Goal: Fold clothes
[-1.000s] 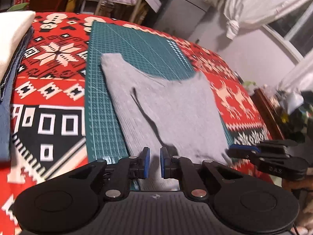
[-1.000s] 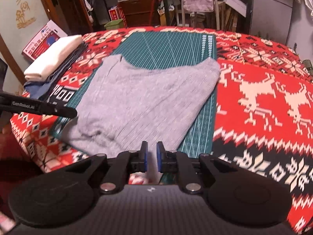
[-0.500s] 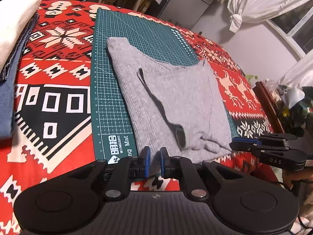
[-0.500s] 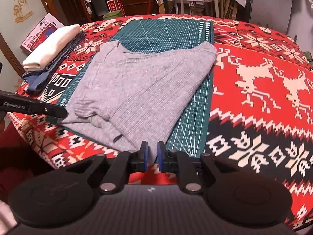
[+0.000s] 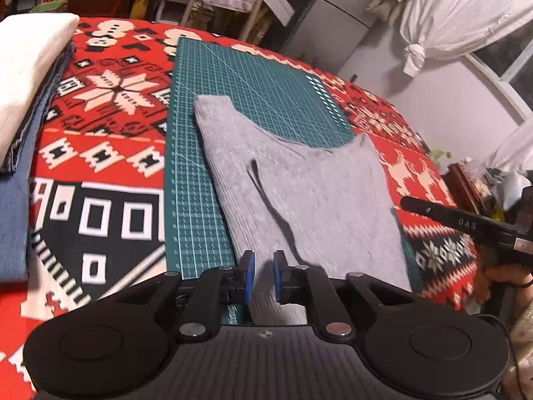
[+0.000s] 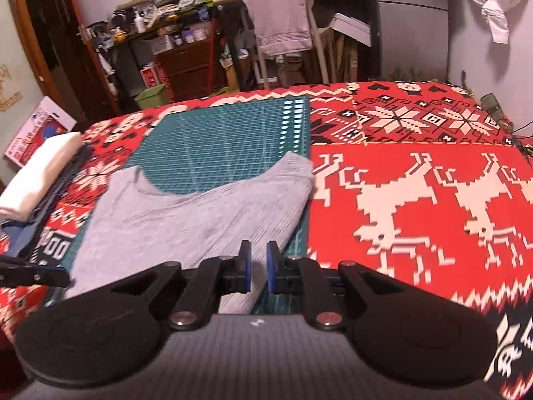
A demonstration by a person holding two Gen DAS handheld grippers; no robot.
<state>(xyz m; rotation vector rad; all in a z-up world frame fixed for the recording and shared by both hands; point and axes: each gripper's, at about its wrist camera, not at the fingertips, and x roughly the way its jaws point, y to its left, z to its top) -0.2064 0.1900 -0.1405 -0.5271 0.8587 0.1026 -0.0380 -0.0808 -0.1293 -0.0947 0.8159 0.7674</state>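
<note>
A grey knit top (image 5: 316, 200) lies flat on a green cutting mat (image 5: 266, 93), neckline towards the far side. My left gripper (image 5: 263, 275) hovers over the top's near left edge, its blue pads a narrow gap apart with nothing clamped. In the right wrist view the same top (image 6: 200, 223) runs under my right gripper (image 6: 256, 266), which stands over the near right edge, also narrowly open on nothing. The near hem is hidden beneath both grippers. The mat (image 6: 226, 143) shows beyond the neckline.
A red patterned tablecloth (image 6: 416, 200) covers the table. A folded white cloth (image 5: 26, 76) on blue fabric (image 5: 13, 216) lies at the left. The right gripper's body (image 5: 466, 223) and a hand (image 5: 493, 280) show at the right. Behind the table are a towel-draped chair (image 6: 283, 16) and shelves.
Both grippers have moved forward and lower over the top's near edge. The rumpled hem seen half a second ago is now hidden under them. The finger gaps look unchanged.
</note>
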